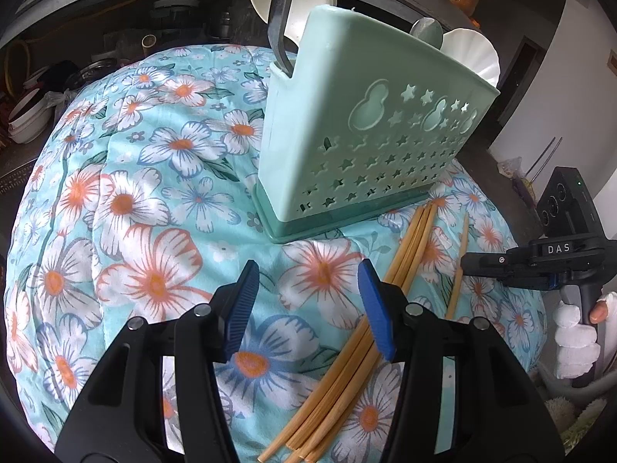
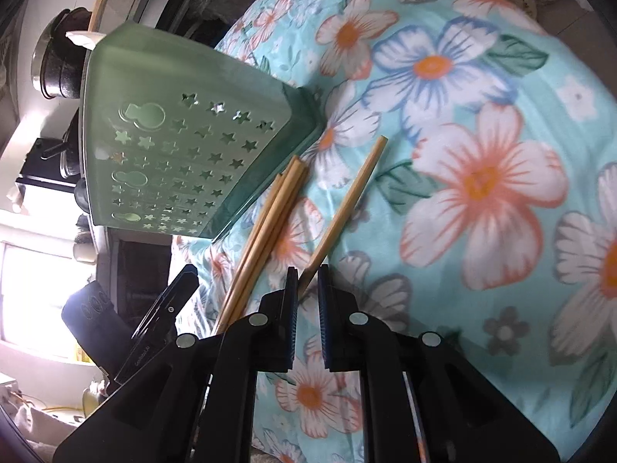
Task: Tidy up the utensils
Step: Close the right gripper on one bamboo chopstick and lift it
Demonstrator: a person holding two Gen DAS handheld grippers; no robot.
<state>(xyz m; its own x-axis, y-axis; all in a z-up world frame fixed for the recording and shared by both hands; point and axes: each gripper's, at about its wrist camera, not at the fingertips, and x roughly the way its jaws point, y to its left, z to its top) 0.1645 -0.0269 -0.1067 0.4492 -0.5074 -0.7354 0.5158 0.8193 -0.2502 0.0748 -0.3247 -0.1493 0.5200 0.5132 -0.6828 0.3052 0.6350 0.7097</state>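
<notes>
Chopsticks point(image 1: 339, 366) lie on the cloth point(image 1: 115, 193) before the holder point(image 1: 366, 135); your right gripper point(image 2: 307, 281) pinches one stick point(image 2: 343, 212), so lift it level while your left gripper point(image 1: 308, 308) waits half-open, empty.

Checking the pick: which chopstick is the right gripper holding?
The single chopstick lying apart from the bundle; the right gripper pinches its near end.

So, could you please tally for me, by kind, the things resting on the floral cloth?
Green utensil holder: 1
Chopstick bundle: 1 (sticks overlap too much to count)
Separate chopstick, its end in the right hand-held gripper: 1
Total: 3
</notes>
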